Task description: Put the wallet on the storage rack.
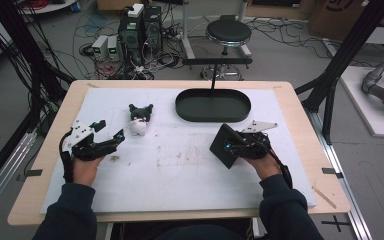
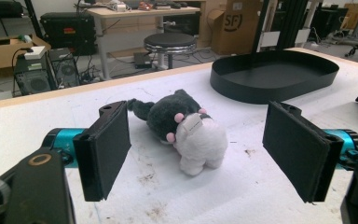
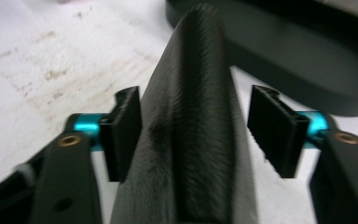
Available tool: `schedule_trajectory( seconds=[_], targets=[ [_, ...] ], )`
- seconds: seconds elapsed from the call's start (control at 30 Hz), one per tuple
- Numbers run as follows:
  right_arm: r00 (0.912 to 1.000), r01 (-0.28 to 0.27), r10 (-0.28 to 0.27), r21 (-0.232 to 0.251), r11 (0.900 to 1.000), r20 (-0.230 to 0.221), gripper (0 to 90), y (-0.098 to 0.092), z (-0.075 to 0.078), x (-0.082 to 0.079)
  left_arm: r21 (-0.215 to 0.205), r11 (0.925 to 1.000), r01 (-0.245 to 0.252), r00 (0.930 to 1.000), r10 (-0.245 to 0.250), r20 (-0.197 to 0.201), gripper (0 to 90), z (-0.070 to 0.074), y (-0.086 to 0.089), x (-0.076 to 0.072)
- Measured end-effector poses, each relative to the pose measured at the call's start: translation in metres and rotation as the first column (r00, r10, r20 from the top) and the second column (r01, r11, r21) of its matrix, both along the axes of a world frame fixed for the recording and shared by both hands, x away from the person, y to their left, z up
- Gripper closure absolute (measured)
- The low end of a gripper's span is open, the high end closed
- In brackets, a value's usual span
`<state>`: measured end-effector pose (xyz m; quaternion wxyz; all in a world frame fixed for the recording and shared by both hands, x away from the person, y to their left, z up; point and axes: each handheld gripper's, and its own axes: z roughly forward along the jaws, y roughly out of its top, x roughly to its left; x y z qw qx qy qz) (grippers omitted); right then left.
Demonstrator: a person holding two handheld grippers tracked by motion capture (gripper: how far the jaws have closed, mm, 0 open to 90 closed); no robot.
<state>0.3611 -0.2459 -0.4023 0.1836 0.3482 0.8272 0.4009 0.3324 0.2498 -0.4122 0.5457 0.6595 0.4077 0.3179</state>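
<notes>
A small plush toy (image 1: 140,120), dark grey on top and white below, lies on the white mat (image 1: 180,170) left of centre. My left gripper (image 1: 111,130) is open just short of it. In the left gripper view the toy (image 2: 191,133) sits beyond and between the wide-apart pads, touching neither. A black square slab (image 1: 222,145) stands tilted on the mat at the right, and my right gripper (image 1: 231,145) straddles it. In the right gripper view the slab (image 3: 191,93) rises edge-on between the jaws. The left pad (image 3: 121,135) is against it and the right pad (image 3: 275,130) stands clear.
A black oval tray (image 1: 212,106) lies empty at the back of the mat, just beyond the slab (image 3: 303,56). Dirty smudges mark the mat's middle. Past the table's far edge stand a stool (image 1: 228,32), computers and cables.
</notes>
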Motion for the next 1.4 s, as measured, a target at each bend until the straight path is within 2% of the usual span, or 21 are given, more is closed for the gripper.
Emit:
schedule_trajectory(
  seconds=[0.1, 0.17, 0.23, 0.3, 0.4, 0.53, 0.63, 0.7, 0.73, 0.87, 0.9, 0.93, 0.97, 1.0, 1.07, 1.13, 1.37, 1.4],
  targets=[
    [0.9997, -0.025, 0.025, 0.013, 1.0, -0.007, 69.0, 0.001, 0.004, 0.0, 0.002, 1.0, 0.003, 1.0, -0.003, -0.001, 22.9, 0.0, 0.0, 0.0],
    [0.9997, -0.025, 0.025, 0.018, 1.0, -0.005, 77.9, 0.002, 0.008, -0.001, 0.004, 1.0, 0.005, 1.0, -0.005, -0.005, 22.9, 0.0, 0.0, 0.0],
    [0.9999, -0.016, 0.016, -0.004, 1.0, -0.004, 78.5, 0.006, 0.01, -0.001, 0.004, 1.0, 0.005, 1.0, -0.005, -0.002, 22.9, -0.001, -0.001, 0.001],
    [0.9997, -0.021, 0.021, -0.003, 1.0, -0.009, 78.6, 0.009, 0.012, 0.0, 0.006, 1.0, 0.004, 1.0, -0.004, -0.003, 22.9, -0.001, -0.001, 0.001],
    [0.9997, -0.024, 0.024, -0.005, 1.0, 0.009, 78.6, 0.011, 0.015, 0.0, 0.005, 1.0, 0.005, 1.0, -0.005, -0.003, 22.9, -0.001, -0.001, 0.001],
    [0.999, -0.015, 0.014, 0.018, 1.0, 0.043, 78.6, 0.008, 0.023, 0.003, 0.005, 1.0, 0.001, 1.0, -0.001, -0.004, 22.9, -0.001, -0.001, 0.001],
    [0.9973, 0.013, -0.017, 0.051, 0.999, 0.071, 78.6, 0.003, 0.036, 0.017, 0.005, 1.0, 0.001, 1.0, -0.001, -0.004, 22.9, -0.001, 0.0, 0.001],
    [0.997, 0.026, -0.03, 0.06, 0.998, 0.072, 78.7, 0.002, 0.039, 0.021, 0.003, 1.0, 0.0, 1.0, 0.0, -0.003, 22.9, -0.001, -0.001, 0.001],
    [0.9955, 0.045, -0.052, 0.078, 0.996, 0.08, 78.6, 0.0, 0.043, 0.032, 0.004, 1.0, 0.001, 1.0, -0.001, -0.003, 22.9, -0.001, -0.001, 0.001],
    [0.9923, 0.082, -0.091, 0.108, 0.991, 0.084, 78.6, -0.002, 0.049, 0.054, 0.004, 1.0, 0.003, 1.0, -0.003, -0.005, 22.9, -0.001, -0.001, 0.001],
    [0.9923, 0.082, -0.091, 0.108, 0.991, 0.084, 78.6, -0.002, 0.049, 0.054, 0.004, 1.0, 0.002, 1.0, -0.002, -0.005, 22.9, -0.001, -0.001, 0.001],
    [0.9907, 0.097, -0.108, 0.12, 0.988, 0.083, 78.6, -0.003, 0.051, 0.065, 0.004, 1.0, 0.002, 1.0, -0.002, -0.006, 22.9, -0.001, -0.001, 0.001],
    [0.9907, 0.097, -0.108, 0.12, 0.988, 0.083, 78.6, -0.003, 0.051, 0.065, 0.004, 1.0, 0.002, 1.0, -0.002, -0.007, 22.9, -0.001, -0.001, 0.002],
    [0.9883, 0.113, -0.125, 0.12, 0.986, 0.089, 78.6, -0.001, 0.052, 0.075, 0.008, 1.0, 0.003, 1.0, -0.003, -0.008, 22.9, -0.001, -0.001, 0.002],
    [0.9871, 0.121, -0.133, 0.122, 0.985, 0.089, 78.5, -0.001, 0.051, 0.08, 0.009, 1.0, 0.005, 1.0, -0.005, -0.008, 22.9, -0.002, -0.001, 0.002],
    [0.9825, 0.141, -0.157, 0.147, 0.979, 0.1, 78.5, 0.004, 0.05, 0.093, 0.007, 1.0, 0.004, 1.0, -0.004, -0.006, 22.9, -0.002, -0.001, 0.002],
    [0.9747, 0.185, -0.202, 0.158, 0.97, 0.097, 78.5, 0.017, 0.042, 0.113, 0.005, 1.0, 0.002, 1.0, -0.002, -0.006, 22.9, -0.002, -0.002, 0.002],
    [0.9704, 0.203, -0.22, 0.164, 0.965, 0.098, 78.5, 0.022, 0.039, 0.119, 0.005, 1.0, 0.002, 1.0, -0.002, -0.007, 22.9, -0.002, -0.002, 0.002]
  ],
)
